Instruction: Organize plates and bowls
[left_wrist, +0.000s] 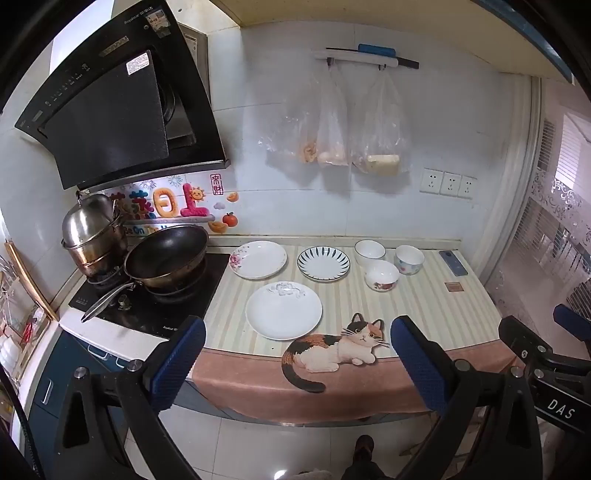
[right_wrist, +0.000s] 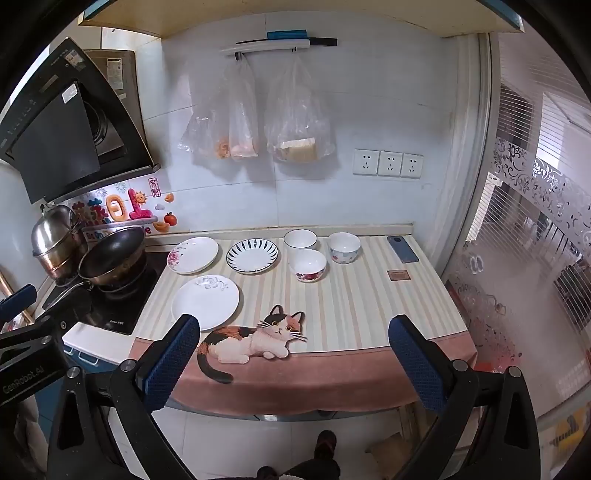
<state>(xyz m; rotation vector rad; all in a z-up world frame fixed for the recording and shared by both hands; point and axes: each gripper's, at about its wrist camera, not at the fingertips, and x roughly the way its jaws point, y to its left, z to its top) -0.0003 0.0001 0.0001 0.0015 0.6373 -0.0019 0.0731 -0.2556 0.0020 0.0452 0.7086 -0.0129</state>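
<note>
Three plates and three bowls sit on the striped counter mat (left_wrist: 369, 306), none stacked yet. At the back, left to right: the floral-rimmed plate (left_wrist: 258, 259), the blue-striped plate (left_wrist: 323, 263), then the bowls — the blue-rimmed bowl (left_wrist: 369, 251) and the dotted bowl (left_wrist: 409, 259) behind, the rose-patterned bowl (left_wrist: 382, 275) just in front of them. The plain white plate (left_wrist: 283, 310) lies nearest, close to the printed cat (left_wrist: 332, 347) and beside the stove (left_wrist: 147, 299).

Both tools hover short of the counter edge, tilted downward. The left gripper (left_wrist: 295, 369) and the right gripper (right_wrist: 293, 365) each stand with fingers spread wide and nothing between them.

Judging by the glaze, this is ceramic — stiff, fairly heavy, slick and easily chipped. A plate lying flat offers only its raised rim, so one pad probably has to slip under the edge, with the soft mat giving a little. The bowls look easier: pinch a wall, one finger inside and one outside, and set each down gently when nesting.
</note>
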